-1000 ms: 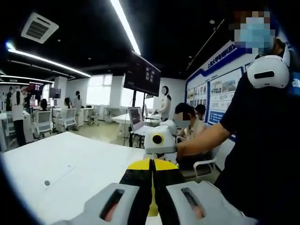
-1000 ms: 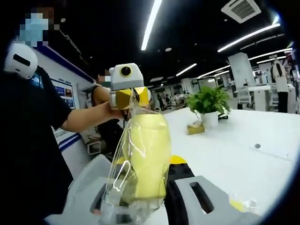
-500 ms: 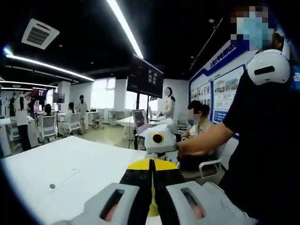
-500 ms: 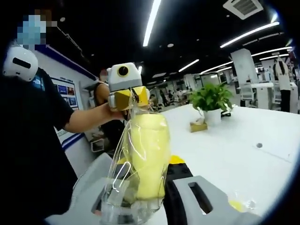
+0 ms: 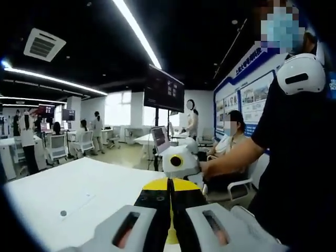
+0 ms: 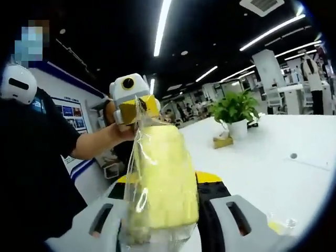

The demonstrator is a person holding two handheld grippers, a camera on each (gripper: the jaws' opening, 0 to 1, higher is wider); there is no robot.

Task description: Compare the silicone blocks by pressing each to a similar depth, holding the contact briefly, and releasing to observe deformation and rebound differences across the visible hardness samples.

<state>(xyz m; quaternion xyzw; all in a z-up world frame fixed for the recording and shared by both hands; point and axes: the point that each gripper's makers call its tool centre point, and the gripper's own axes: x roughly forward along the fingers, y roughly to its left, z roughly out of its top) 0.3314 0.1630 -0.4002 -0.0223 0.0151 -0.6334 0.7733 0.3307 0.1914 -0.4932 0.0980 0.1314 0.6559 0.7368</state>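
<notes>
A yellow silicone block (image 6: 164, 184) sits inside a clear plastic bag (image 6: 137, 157), held up in the air above the table. In the right gripper view, my right gripper (image 6: 168, 181) has its jaws closed on the lower part of the bagged block. My left gripper (image 6: 137, 107) pinches the bag's top edge with its yellow tips. In the left gripper view, my left gripper (image 5: 169, 181) has its jaws pressed together, with the right gripper (image 5: 179, 161) just beyond in the person's hand. The bag is hard to make out in that view.
A white table (image 6: 262, 163) spreads below, with a potted plant (image 6: 233, 111) and a small brown box (image 6: 222, 140) at its far end. A person in a dark shirt (image 5: 299, 173) stands close by. A monitor on a stand (image 5: 164, 89) and seated people are further off.
The bagged block fills more of the right gripper view and stands straighter between the jaws. Both views have shifted slightly with the hands. Both grips are unchanged.
</notes>
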